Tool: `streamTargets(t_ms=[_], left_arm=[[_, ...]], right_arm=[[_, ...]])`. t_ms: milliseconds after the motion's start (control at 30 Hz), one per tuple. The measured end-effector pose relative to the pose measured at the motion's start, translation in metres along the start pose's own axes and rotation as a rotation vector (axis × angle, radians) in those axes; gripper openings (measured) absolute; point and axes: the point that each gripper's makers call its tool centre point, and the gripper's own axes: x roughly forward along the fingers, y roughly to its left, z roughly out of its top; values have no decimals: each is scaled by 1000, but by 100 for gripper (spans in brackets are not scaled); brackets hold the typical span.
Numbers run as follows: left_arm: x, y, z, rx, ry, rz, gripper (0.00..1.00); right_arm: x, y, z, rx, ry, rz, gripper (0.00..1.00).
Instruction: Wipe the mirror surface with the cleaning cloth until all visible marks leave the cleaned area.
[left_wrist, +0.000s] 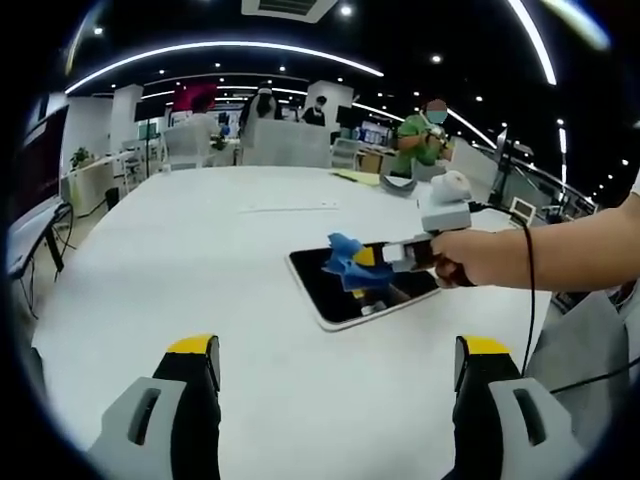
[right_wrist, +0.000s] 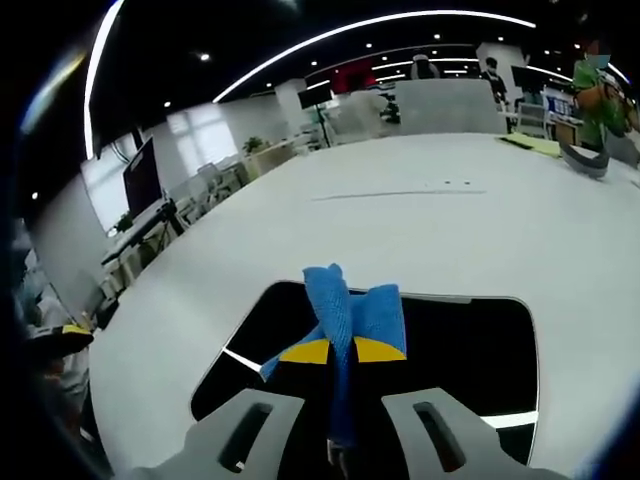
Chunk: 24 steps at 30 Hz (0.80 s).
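Observation:
A dark rectangular mirror (left_wrist: 345, 290) with a white rim lies flat on the white table (left_wrist: 200, 260). My right gripper (left_wrist: 362, 266), held by a hand, reaches in from the right and is shut on a blue cleaning cloth (left_wrist: 347, 262) that rests on the mirror's surface. In the right gripper view the blue cloth (right_wrist: 345, 310) sticks up between the yellow-tipped jaws of my right gripper (right_wrist: 342, 350), with the mirror (right_wrist: 470, 350) spread beneath. My left gripper (left_wrist: 340, 350) stands open near the table's front, short of the mirror, with nothing between its jaws.
A green sheet (left_wrist: 360, 177) and a grey curved object (left_wrist: 400, 186) lie at the table's far right. People stand beyond the far edge among desks and chairs. A black cable (left_wrist: 527, 290) hangs from the right gripper. Broad bare tabletop lies left of the mirror.

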Motion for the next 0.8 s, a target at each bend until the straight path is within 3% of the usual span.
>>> streamTargets(t_ms=[800], left_arm=[[-1, -4, 1, 6, 0, 1, 99]], right_arm=[[3, -3, 0, 3, -9, 3, 2]])
